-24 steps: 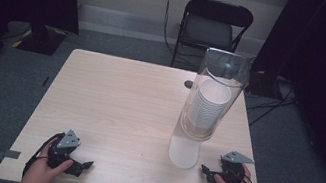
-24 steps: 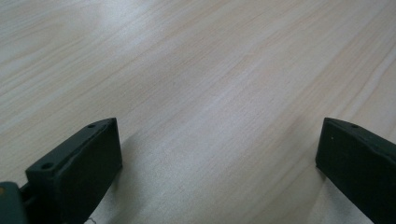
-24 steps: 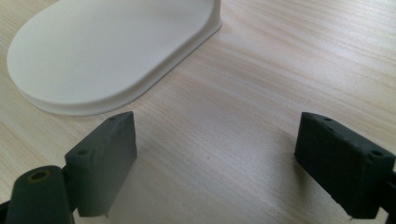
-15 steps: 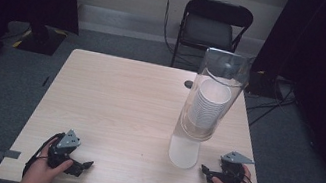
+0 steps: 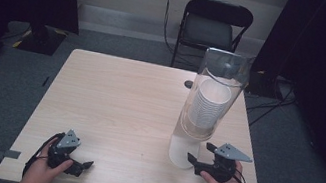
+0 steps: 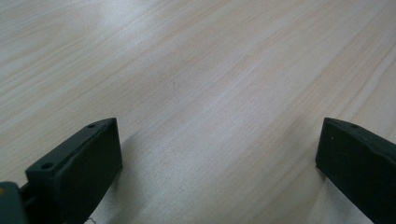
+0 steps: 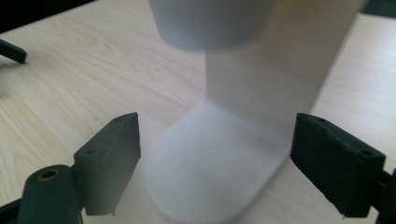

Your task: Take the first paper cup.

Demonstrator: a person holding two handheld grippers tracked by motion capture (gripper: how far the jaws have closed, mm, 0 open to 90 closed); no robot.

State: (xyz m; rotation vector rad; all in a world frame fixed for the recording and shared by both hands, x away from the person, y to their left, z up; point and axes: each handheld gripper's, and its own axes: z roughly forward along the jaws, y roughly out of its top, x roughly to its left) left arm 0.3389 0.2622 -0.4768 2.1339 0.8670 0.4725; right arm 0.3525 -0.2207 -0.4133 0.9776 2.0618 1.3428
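Note:
A tall clear tube (image 5: 217, 88) holding a stack of white paper cups (image 5: 209, 105) stands on a white stand (image 5: 183, 151) at the right of the wooden table (image 5: 123, 105). My right gripper (image 5: 195, 158) sits just right of the stand's foot, open, jaws pointing at it. In the right gripper view the stand's base (image 7: 210, 172) lies between the wide-apart jaws and the lowest cup (image 7: 210, 21) hangs above. My left gripper (image 5: 84, 165) rests near the table's front left edge, open, with bare wood (image 6: 219, 107) between its jaws.
A black folding chair (image 5: 215, 27) stands behind the table by the wall. Cables trail on the floor at the right. A small dark round mark (image 5: 188, 84) sits near the table's far edge. Dark curtains flank both sides.

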